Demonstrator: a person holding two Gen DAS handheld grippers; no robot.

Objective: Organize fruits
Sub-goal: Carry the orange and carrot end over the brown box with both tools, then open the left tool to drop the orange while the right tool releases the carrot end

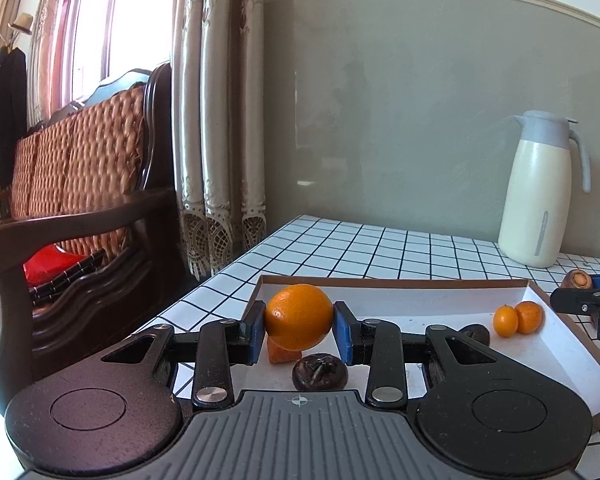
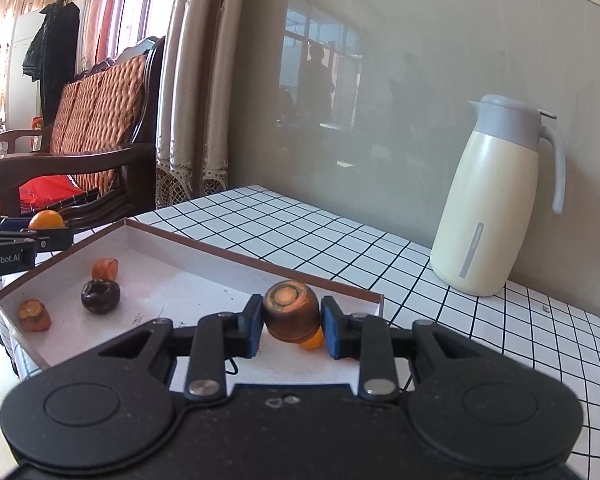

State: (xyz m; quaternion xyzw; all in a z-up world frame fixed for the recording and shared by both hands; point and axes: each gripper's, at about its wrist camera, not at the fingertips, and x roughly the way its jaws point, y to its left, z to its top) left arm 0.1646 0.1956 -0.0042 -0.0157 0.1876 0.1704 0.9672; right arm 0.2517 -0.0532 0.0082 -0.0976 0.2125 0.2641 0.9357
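Note:
My left gripper (image 1: 299, 330) is shut on an orange (image 1: 299, 317) and holds it above the left end of a shallow white box (image 1: 440, 296) with brown walls. My right gripper (image 2: 291, 325) is shut on a carrot stub (image 2: 291, 312) above the box's right end (image 2: 340, 286). In the box lie two small orange fruits (image 1: 518, 318), a dark round fruit (image 1: 319, 372), another dark one (image 1: 476, 334) and a carrot piece (image 1: 282, 354). The right wrist view shows two carrot pieces (image 2: 105, 268) (image 2: 34, 315) and the dark fruit (image 2: 100, 296).
A cream thermos jug (image 1: 540, 192) with a grey lid stands at the back right of the white tiled table (image 1: 360, 248). A wooden sofa (image 1: 80, 184) and curtains (image 1: 216, 120) are to the left, past the table's edge. A grey wall is behind.

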